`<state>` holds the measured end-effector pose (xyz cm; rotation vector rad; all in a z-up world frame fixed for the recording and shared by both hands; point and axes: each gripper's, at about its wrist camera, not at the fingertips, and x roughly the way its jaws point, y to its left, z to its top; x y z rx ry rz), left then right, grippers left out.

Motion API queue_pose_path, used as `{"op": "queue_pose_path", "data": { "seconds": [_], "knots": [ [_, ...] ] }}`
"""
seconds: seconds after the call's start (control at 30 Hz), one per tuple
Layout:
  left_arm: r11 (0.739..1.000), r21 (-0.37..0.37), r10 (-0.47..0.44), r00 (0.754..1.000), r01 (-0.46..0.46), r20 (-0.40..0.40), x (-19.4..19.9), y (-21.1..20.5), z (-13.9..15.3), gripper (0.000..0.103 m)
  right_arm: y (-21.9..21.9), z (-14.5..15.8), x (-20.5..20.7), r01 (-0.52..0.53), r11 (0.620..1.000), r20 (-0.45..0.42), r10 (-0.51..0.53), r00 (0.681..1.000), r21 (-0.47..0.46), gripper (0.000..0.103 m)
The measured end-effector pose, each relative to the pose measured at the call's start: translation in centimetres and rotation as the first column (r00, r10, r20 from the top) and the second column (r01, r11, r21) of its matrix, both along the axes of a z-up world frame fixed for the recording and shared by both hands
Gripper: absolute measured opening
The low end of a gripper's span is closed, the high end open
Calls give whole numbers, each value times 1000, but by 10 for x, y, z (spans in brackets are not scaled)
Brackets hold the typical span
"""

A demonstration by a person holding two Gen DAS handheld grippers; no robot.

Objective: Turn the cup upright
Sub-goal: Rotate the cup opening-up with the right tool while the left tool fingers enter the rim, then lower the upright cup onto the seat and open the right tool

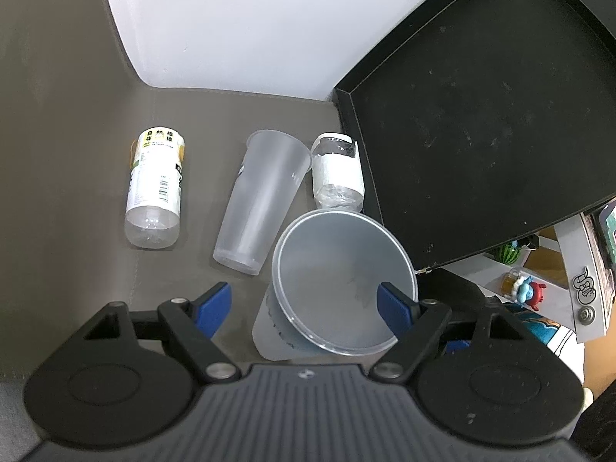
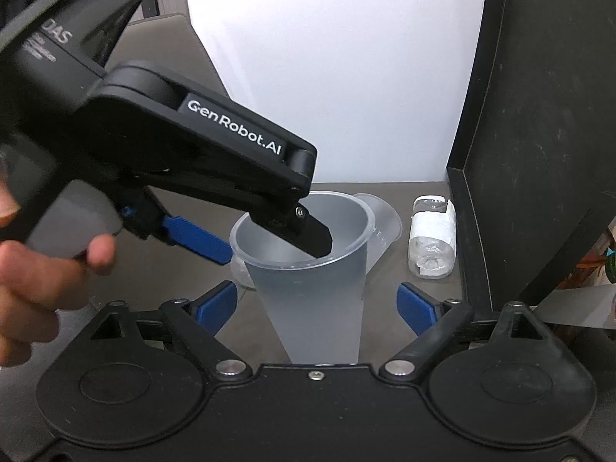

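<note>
On the grey tabletop (image 1: 69,123), going left to right, you have a labelled bottle (image 1: 156,188) lying down, a second cup (image 1: 261,196) on its side, then the frosted cup (image 2: 308,269) standing mouth-up. Your left gripper (image 1: 304,304) is spread wide, one finger (image 2: 313,236) dipped inside the rim. Your right gripper (image 2: 315,304) stands wide around the cup's body without touching. The flip looks nearly done; next, lift that finger out without tipping it.

Two plastic bottles (image 1: 156,188) (image 1: 337,171) lie on the grey tabletop (image 1: 69,146) beside a black tray (image 1: 481,115).
</note>
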<state>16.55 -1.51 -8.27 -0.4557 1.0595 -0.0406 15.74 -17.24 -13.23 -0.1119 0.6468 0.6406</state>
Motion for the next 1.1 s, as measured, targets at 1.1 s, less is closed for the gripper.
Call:
{"op": "queue_pose_path", "data": {
  "seconds": [1.1],
  "knots": [
    [990, 124, 58, 996, -67, 71, -32, 10, 45, 85, -44, 20, -5, 28, 991, -40, -23, 999, 130, 103]
  ]
}}
